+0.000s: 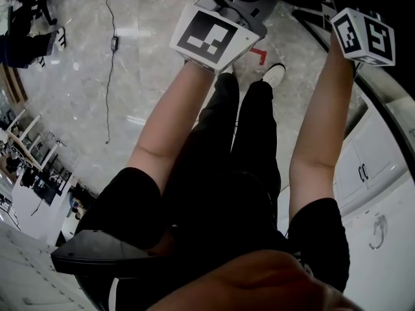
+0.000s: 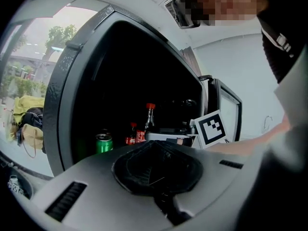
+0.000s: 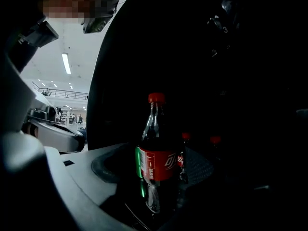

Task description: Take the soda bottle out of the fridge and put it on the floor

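The soda bottle point(image 3: 156, 165), dark cola with a red cap and a red label, stands upright inside the dark fridge point(image 3: 231, 81). My right gripper point(image 3: 154, 179) is open, and the bottle stands between its spread pads point(image 3: 109, 166) without being pinched. In the left gripper view the same bottle point(image 2: 150, 117) rises behind the right gripper point(image 2: 167, 136) and its marker cube point(image 2: 211, 128). My left gripper point(image 2: 161, 177) hangs back outside the fridge, shut on nothing. In the head view only the two marker cubes, left point(image 1: 209, 37) and right point(image 1: 364, 36), show.
A green can point(image 2: 104, 142) and small red-capped bottles point(image 2: 133, 134) stand on the same fridge shelf, with more small bottles point(image 3: 185, 150) behind the big one. The fridge's grey door frame point(image 2: 62, 105) curves at the left. Below lie marble floor point(image 1: 130, 63), a cable point(image 1: 109, 76) and white cabinets point(image 1: 379, 173).
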The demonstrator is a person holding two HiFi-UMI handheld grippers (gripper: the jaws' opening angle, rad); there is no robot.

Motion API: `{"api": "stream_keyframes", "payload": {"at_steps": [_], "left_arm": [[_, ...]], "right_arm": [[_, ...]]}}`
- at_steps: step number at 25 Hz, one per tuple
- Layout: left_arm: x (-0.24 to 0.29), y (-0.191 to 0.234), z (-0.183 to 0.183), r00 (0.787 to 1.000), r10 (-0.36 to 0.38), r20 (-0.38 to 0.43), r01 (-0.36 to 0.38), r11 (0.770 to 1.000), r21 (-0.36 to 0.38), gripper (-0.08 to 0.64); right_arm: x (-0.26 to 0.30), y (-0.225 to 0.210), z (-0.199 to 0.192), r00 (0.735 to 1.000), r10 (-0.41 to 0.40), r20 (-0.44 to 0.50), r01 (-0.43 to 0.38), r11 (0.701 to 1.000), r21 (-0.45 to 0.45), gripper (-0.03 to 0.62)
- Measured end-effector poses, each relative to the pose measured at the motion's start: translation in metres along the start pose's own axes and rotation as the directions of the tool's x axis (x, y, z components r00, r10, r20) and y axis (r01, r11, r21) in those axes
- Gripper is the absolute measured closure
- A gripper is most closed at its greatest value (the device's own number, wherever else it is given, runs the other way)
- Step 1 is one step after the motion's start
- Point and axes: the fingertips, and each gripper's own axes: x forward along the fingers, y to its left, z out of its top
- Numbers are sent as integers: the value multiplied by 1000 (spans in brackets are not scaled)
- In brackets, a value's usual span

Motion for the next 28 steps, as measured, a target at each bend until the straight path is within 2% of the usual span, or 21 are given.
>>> {"api": "stream_keyframes", "payload": {"at_steps": [5, 11, 18, 22, 28], "left_arm": [[4, 0, 5, 1000, -1, -7, 1, 1000, 6, 560], [2, 2, 11, 1000, 6, 11, -6, 1000, 1, 559], [-10, 1, 0, 1000, 30, 0, -30, 1000, -6, 560], [-22, 0, -3, 999, 48, 0, -48, 999, -14, 558], [-42, -2, -11, 996, 83, 12, -83, 997, -10, 559]], "right_arm": [[17, 1, 5, 1000, 15, -7, -15, 1000, 0, 282], [35, -4, 2, 999, 22, -44, -24, 999, -46, 282], [32, -1, 0, 998, 21, -52, -25, 997, -67, 284], [20, 20, 0, 996, 67, -57, -72, 994, -88, 284], [-10, 66, 9, 986, 167, -24, -168, 985, -48, 284]]}}
